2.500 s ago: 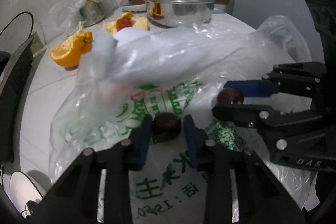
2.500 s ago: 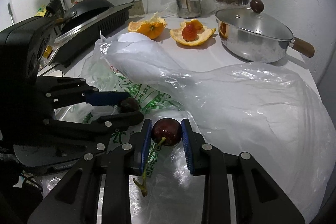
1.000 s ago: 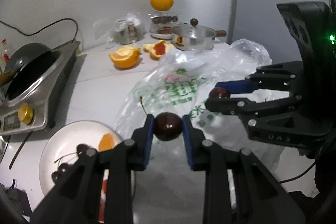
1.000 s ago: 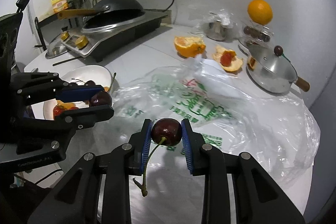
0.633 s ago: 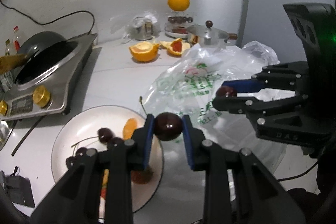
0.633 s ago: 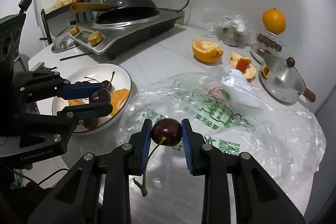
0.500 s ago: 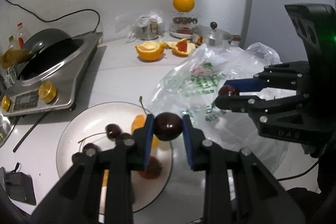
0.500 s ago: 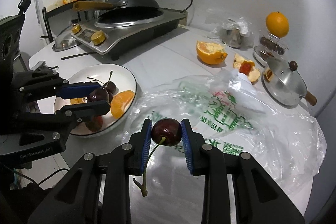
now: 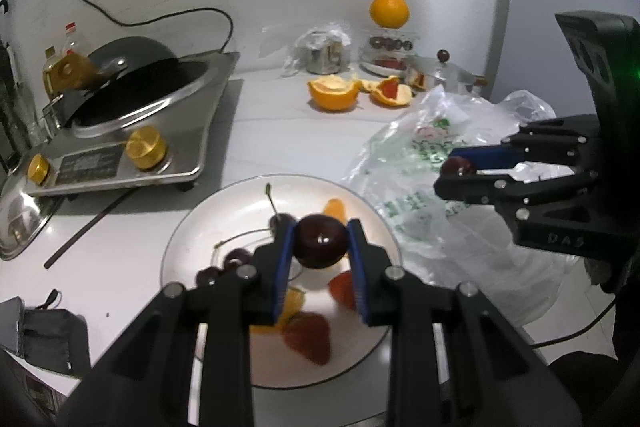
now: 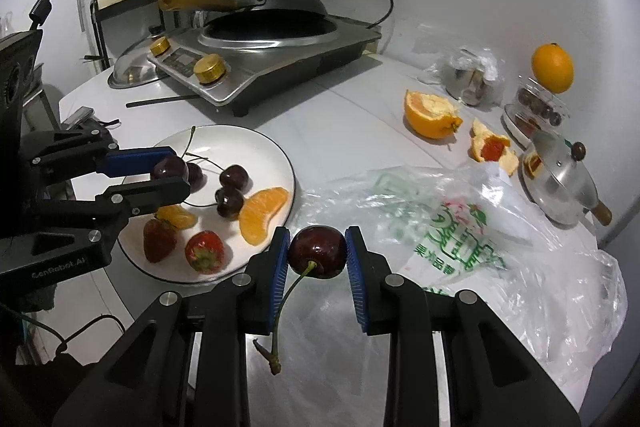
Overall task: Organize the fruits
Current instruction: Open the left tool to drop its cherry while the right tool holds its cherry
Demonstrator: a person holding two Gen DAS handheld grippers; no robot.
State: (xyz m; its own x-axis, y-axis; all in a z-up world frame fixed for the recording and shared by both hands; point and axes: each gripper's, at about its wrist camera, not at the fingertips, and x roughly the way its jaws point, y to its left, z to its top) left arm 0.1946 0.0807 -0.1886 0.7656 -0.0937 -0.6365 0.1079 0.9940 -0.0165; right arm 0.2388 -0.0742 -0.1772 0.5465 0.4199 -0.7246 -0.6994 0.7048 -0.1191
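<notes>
My left gripper (image 9: 320,247) is shut on a dark cherry (image 9: 320,241) and holds it over the white plate (image 9: 200,227). In the right wrist view the same gripper (image 10: 170,171) hangs above the plate's (image 10: 264,147) left side. The plate holds cherries (image 10: 234,177), orange segments (image 10: 262,215) and strawberries (image 10: 204,251). My right gripper (image 10: 318,251) is shut on a second cherry (image 10: 317,251) with its stem hanging down, above the plastic bag's (image 10: 460,247) edge, just right of the plate. It also shows in the left wrist view (image 9: 458,167).
An induction cooker (image 10: 276,55) with a black wok stands at the back left. Orange halves (image 10: 430,115) and peel (image 10: 492,149), a lidded steel pot (image 10: 560,179), a whole orange (image 10: 552,67) on a container and a foil-wrapped cup lie at the back right. A chopstick (image 9: 92,223) lies by the cooker.
Both grippers have pulled back from the bag and swung left, each keeping its cherry. My left gripper now hangs over the plate; the right one has come close beside it.
</notes>
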